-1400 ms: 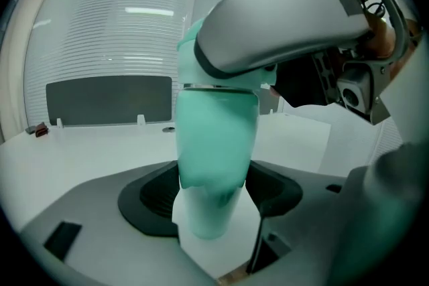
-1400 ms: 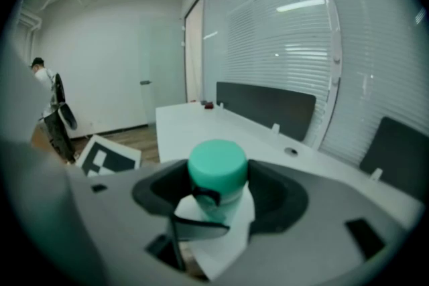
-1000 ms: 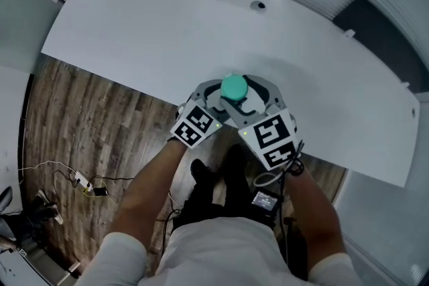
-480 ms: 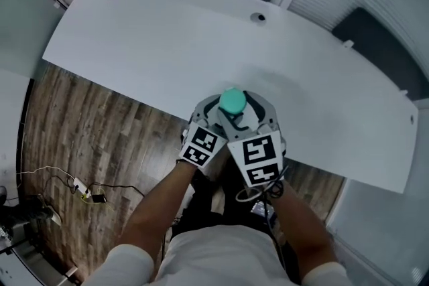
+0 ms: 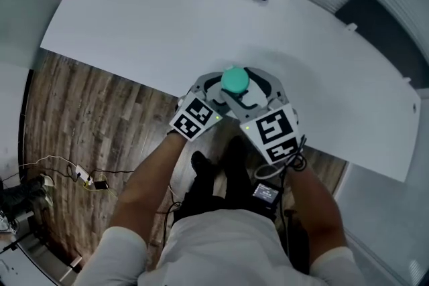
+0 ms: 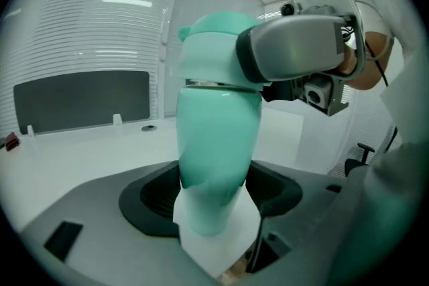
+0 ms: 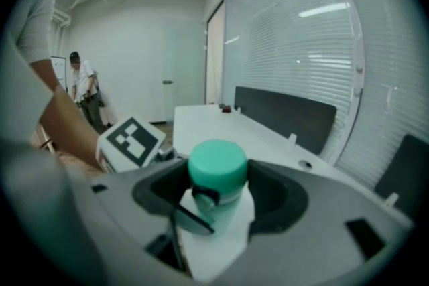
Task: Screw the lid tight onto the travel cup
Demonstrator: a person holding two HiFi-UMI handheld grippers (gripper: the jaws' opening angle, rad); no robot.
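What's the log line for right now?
left gripper: shut on cup | right gripper: shut on lid | lid: on cup | tightness: cannot tell

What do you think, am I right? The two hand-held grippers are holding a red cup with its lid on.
Not quite. The cup is mint green, not red, as the left gripper view shows. The rest holds: the left hand-held gripper and right hand-held gripper hold it, with its lid on.
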